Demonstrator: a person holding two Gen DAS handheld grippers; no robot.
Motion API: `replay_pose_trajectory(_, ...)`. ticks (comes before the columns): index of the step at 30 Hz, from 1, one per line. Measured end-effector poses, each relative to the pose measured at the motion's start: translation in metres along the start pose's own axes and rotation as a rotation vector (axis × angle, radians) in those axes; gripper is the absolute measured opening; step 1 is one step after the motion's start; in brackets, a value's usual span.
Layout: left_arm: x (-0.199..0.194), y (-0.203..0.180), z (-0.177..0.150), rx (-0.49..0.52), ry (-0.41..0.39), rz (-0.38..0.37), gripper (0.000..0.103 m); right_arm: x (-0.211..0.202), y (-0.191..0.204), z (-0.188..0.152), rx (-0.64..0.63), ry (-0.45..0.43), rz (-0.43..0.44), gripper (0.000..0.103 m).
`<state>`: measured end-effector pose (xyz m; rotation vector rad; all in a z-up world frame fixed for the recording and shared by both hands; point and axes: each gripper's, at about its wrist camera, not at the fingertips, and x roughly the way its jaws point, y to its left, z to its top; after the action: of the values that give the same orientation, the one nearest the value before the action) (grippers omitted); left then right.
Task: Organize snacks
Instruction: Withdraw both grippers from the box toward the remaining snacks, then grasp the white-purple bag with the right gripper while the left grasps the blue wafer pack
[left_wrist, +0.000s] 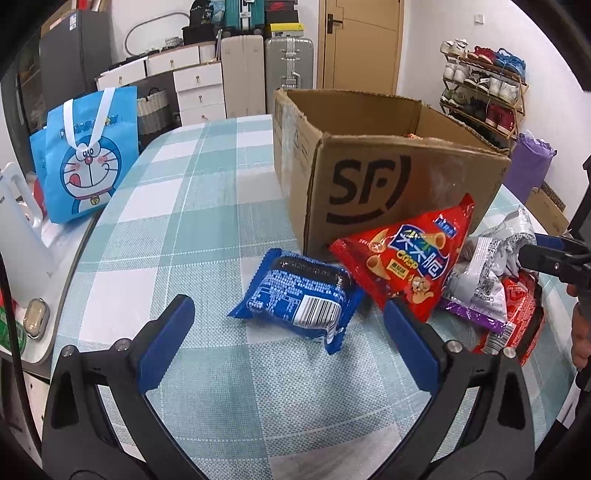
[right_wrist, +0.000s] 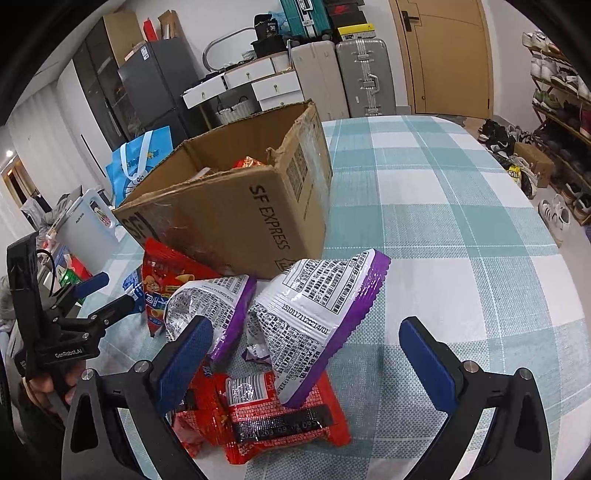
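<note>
Snacks mostly still out on the table, folks! Box stands open, and the right view shows something red already inside, so a start looks made. Left gripper, jaws wide and holding nothing, hovers just short of the blue pack, with the red cone bag leaning on the box beside it. Right gripper, also spread and carrying nothing, frames the purple-edged bags and red packet. Plenty left, by my reckoning: at least five packs to go.

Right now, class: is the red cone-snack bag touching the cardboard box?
Touching. In the left wrist view the red cone-snack bag leans its top corner against the cardboard box front.
</note>
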<state>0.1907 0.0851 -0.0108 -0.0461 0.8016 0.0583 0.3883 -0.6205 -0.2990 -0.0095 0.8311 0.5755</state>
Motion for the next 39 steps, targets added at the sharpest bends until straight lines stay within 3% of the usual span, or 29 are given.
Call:
replay_pose_trajectory(11, 0.011, 0.008, 0.001, -0.027, 0.033, -0.012, 0.102, 0.014, -0.010, -0.002, 0.086, 0.012, 0.058, 0.101)
replay_pose_trajectory(21, 0.014, 0.008, 0.001, -0.026, 0.034, -0.008, 0.102, 0.018, -0.013, -0.001, 0.131, 0.005, 0.134, 0.085)
replay_pose_trajectory(23, 0.014, 0.008, 0.001, -0.025, 0.035, -0.007, 0.102, 0.017, -0.013, -0.001, 0.132, 0.001, 0.147, 0.078)
replay_pose_trajectory(27, 0.015, 0.008, 0.001, -0.027, 0.037, -0.007, 0.102, 0.014, -0.013, -0.001, 0.130, -0.001, 0.151, 0.048)
replay_pose_trajectory(39, 0.014, 0.009, 0.000, -0.031, 0.040, -0.011, 0.102, -0.002, -0.009, 0.002, 0.095, -0.069, 0.134, 0.043)
